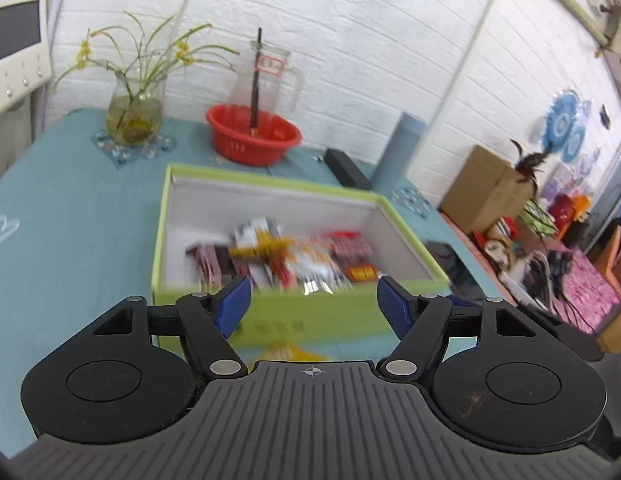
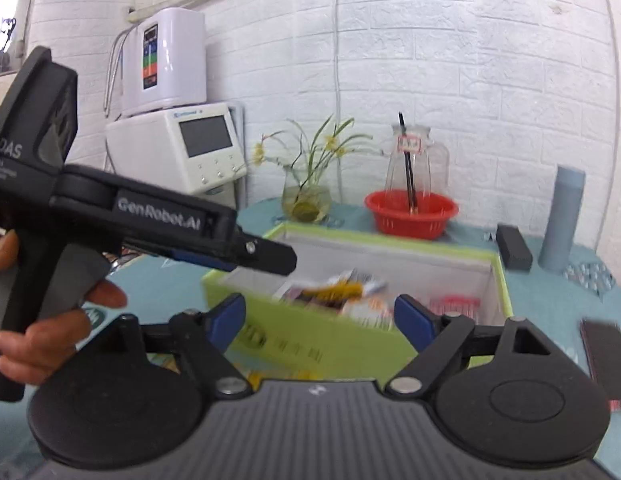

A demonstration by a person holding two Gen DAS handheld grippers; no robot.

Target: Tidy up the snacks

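The open lime-green cardboard box [image 1: 294, 320] sits on the teal tablecloth [image 1: 70, 208] with blurred snack packets [image 1: 286, 256] piled inside; behind it stand a red plastic basket [image 1: 252, 134], a clear glass jug [image 1: 270, 76] and a glass vase of yellow flowers [image 1: 134, 116]. Nearest, the left gripper [image 1: 312, 300] and right gripper [image 2: 320, 316] both hang with jaws apart and empty just before the box's front wall, touching nothing.

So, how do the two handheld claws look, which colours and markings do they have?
Both are black plastic with a ribbed grey top plate, round black discs at each side and silver pivot pins. The left claw and right claw have blue textured pads. Seen from the side, the left one shows a grey handle and white "GenRobot.AI" lettering.
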